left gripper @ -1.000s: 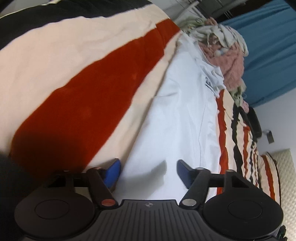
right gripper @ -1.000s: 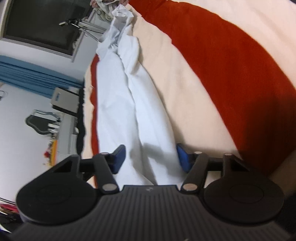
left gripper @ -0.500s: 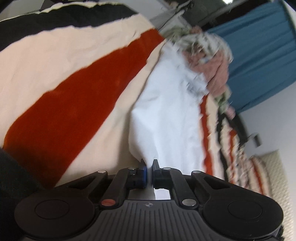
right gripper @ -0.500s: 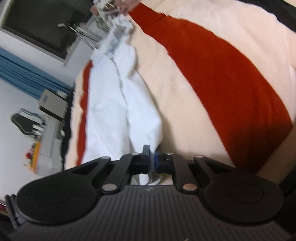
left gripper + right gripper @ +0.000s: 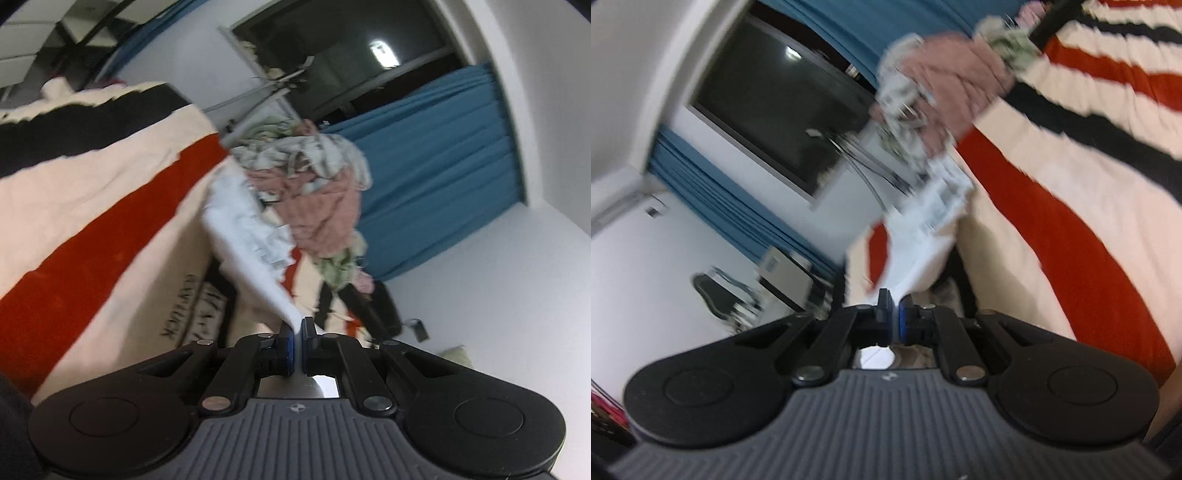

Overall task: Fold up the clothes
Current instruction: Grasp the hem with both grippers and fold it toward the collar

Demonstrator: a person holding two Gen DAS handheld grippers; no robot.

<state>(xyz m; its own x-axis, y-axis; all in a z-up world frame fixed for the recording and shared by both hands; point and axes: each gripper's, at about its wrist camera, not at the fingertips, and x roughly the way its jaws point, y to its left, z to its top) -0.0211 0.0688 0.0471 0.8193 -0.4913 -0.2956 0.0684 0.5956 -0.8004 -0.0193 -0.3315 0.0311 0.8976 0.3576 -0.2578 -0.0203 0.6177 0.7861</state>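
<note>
A white garment [image 5: 251,251] stretches from the bed up to my left gripper [image 5: 297,332], which is shut on its near edge. In the right wrist view the same white garment [image 5: 916,243] runs to my right gripper [image 5: 896,314], also shut on an edge of it. Both held ends hang lifted above the striped blanket [image 5: 92,206], while the far end of the cloth still lies near the pile of clothes [image 5: 317,184]. The picture is blurred by motion.
A heap of pink, green and patterned clothes [image 5: 945,85] sits at the far end of the bed. The red, cream and black striped blanket [image 5: 1071,206] covers the bed. Blue curtains [image 5: 436,162] and a dark window [image 5: 775,103] are behind.
Both grippers went from open beside the flat white garment to shut on its near edge. They then rose, pulling the cloth up off the blanket, and both views tilted up toward the room.
</note>
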